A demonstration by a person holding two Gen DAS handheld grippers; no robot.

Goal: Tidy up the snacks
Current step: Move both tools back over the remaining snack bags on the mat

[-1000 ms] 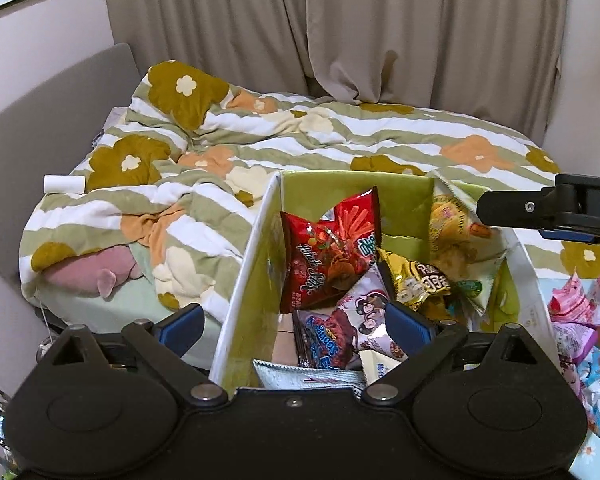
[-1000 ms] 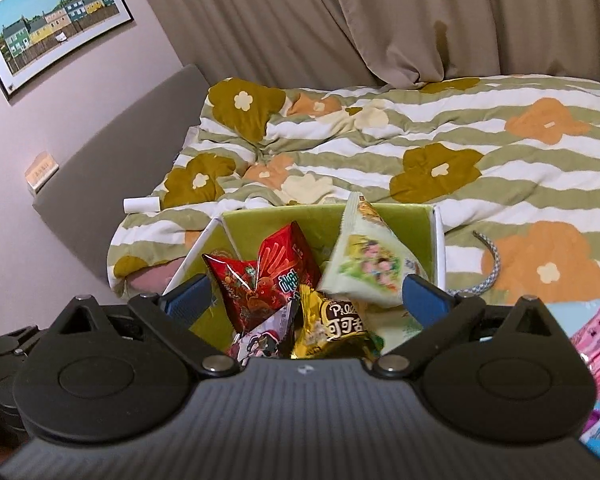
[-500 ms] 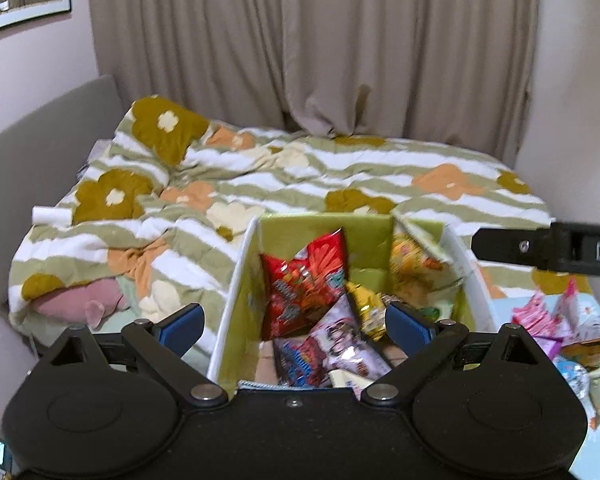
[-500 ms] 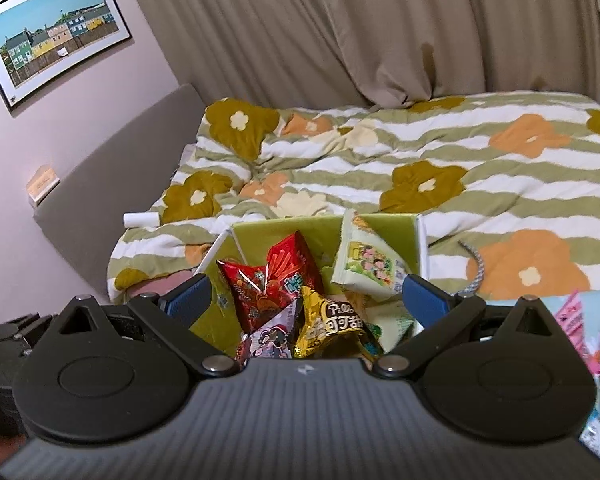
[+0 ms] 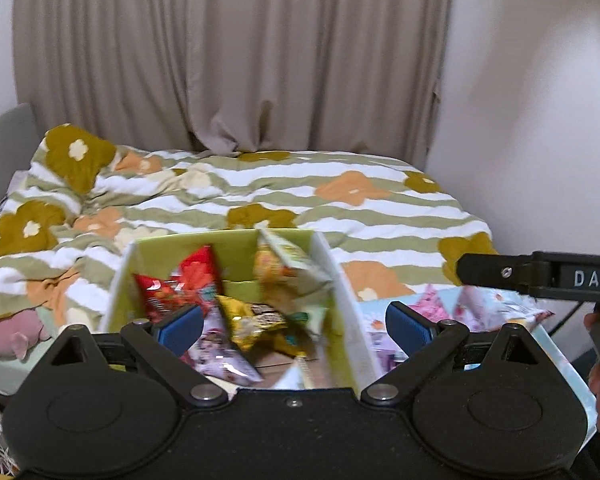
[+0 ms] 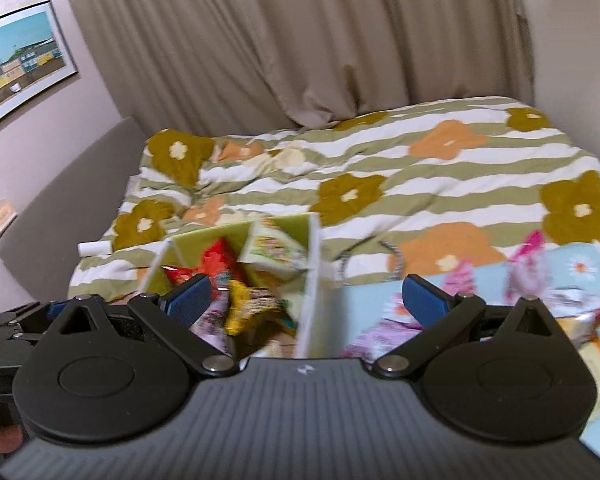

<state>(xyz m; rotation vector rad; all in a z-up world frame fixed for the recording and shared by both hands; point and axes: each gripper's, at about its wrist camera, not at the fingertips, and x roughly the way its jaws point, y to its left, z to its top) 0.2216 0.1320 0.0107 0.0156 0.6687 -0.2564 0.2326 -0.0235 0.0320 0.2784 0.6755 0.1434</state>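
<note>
Green box [image 5: 342, 280], long axis running away from the cameras toward the bed [image 5: 380, 200], holds red [image 5: 172, 292] and yellow [image 5: 252, 320] snack packets. Pink packets [image 6: 460, 280] lie loose just right of it. Left gripper [image 5: 296, 324] and right gripper [image 6: 306, 296]: jaws spread, empty. Judged between picks; next, reach right for a pink packet.

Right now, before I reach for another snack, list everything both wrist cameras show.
Green bin: one, on bed edge, holding snacks.
Red snack bag: one, bin's left.
Yellow snack bag: one, bin's middle.
Pale green snack bag: one, bin's back right.
Light blue bin: one, right of green bin, holding pink packets.
Flowered duvet: one, green-white striped, covering bed.
Curtain: beige, behind bed.
Left gripper: open, empty.
Right gripper: open, empty.
</note>
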